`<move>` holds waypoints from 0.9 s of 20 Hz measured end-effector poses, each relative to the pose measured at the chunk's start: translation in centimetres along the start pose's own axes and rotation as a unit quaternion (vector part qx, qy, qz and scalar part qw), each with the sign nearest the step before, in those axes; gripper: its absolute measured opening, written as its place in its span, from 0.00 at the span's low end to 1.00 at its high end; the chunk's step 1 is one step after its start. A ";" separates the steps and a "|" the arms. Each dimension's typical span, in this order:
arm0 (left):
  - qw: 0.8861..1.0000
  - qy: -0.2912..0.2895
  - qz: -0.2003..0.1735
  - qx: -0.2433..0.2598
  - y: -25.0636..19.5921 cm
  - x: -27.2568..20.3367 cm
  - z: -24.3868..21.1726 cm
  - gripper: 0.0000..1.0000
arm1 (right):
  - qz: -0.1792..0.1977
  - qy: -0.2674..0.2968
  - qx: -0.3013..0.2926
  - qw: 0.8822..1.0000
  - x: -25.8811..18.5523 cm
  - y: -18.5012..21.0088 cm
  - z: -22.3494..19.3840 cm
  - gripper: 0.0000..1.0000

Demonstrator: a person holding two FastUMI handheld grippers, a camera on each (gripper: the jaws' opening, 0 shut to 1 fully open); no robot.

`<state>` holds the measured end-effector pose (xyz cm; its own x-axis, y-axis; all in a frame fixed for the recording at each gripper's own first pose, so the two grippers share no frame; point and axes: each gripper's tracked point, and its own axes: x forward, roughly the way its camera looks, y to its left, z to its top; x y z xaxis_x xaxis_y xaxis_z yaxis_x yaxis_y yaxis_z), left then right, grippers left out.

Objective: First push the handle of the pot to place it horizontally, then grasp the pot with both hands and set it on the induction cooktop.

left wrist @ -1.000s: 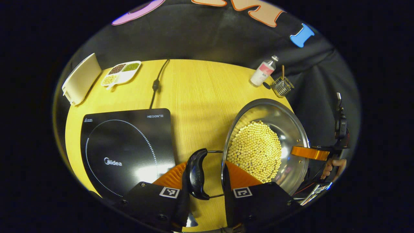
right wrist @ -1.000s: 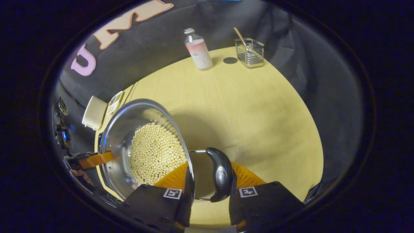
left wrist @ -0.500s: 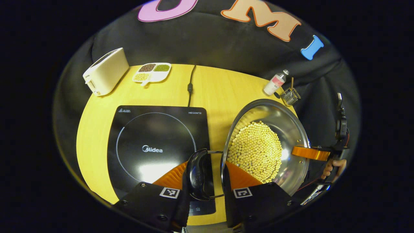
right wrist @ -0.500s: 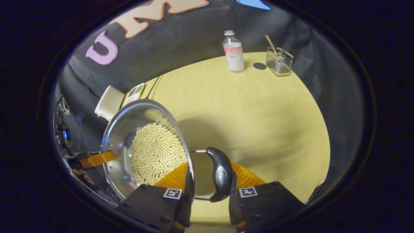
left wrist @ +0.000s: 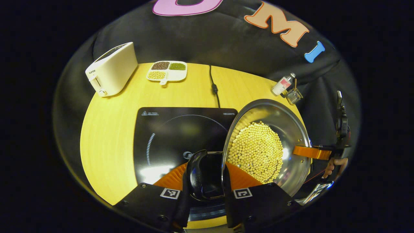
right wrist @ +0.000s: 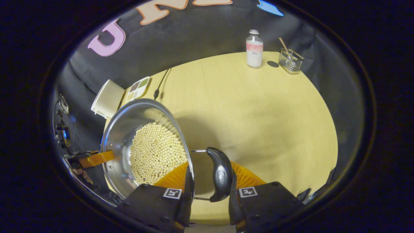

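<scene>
Your left tongs (left wrist: 203,181) are clamped on the pot's left handle (left wrist: 198,174), one finger on each side of the black grip, and your right tongs (right wrist: 207,184) are clamped the same way on the right handle (right wrist: 220,174). Between them you hold the pot (left wrist: 291,129), a steel one with a bed of pale beans (left wrist: 257,152) in its bottom. In the left gripper view the pot hangs partly over the right side of the cooktop (left wrist: 168,129), and the left handle lies over the black glass; whether the pot's base touches the glass you cannot tell from here. In the same view your right tongs reach the pot's far rim, with your hand (left wrist: 334,163) behind them. In the right gripper view your left tongs (right wrist: 97,158) show at the pot's far rim.

Past the cooktop, its cord (left wrist: 213,85) runs toward the back of the counter (left wrist: 106,136). Left of the cord, behind the cooktop, sits a divided dish (left wrist: 167,71) holding three kinds of grain, and farther left of it a white toaster (left wrist: 111,69) stands at the counter's edge. Well to the right of the cooktop, at the back edge, a bottle (right wrist: 254,49) with a pink label stands just beside a wire basket (right wrist: 291,61) with a wooden stick in it
</scene>
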<state>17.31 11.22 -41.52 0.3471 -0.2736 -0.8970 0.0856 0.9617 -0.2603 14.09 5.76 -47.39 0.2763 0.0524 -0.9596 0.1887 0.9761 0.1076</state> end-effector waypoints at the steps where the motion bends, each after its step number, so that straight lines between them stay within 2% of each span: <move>1: 1.000 0.004 -0.002 0.002 1.4 0.2 -0.1 0.46 | -0.005 0.001 0.002 1.000 0.5 1.2 -0.4 0.41; 5: 1.000 0.014 -0.010 0.012 5.1 0.2 0.1 0.46 | -0.020 0.008 0.010 1.000 1.6 4.8 -1.5 0.42; 10: 0.999 0.004 -0.007 0.033 8.3 0.1 1.6 0.45 | -0.020 0.014 0.024 0.999 2.7 8.0 -1.4 0.42; 11: 0.999 -0.001 -0.006 0.039 8.8 0.2 1.9 0.46 | -0.019 0.013 0.024 0.999 3.0 8.6 -1.4 0.49; 12: 0.999 -0.006 -0.006 0.043 9.4 0.1 2.1 0.45 | -0.017 0.012 0.027 0.999 3.2 9.2 -1.3 0.42; 16: 0.999 -0.017 0.004 0.046 10.8 -0.1 2.7 0.46 | -0.012 0.013 0.031 0.999 3.8 10.6 -1.0 0.42; 18: 0.999 -0.022 0.015 0.033 11.3 -0.2 2.5 0.51 | -0.009 0.009 0.030 0.999 4.0 10.8 -1.2 0.44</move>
<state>20.52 22.18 -43.40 0.3906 -0.2448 -0.8874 0.1359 0.9688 -0.2075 16.11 16.74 -50.35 0.2559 0.0394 -0.9659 0.2493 0.9627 0.1053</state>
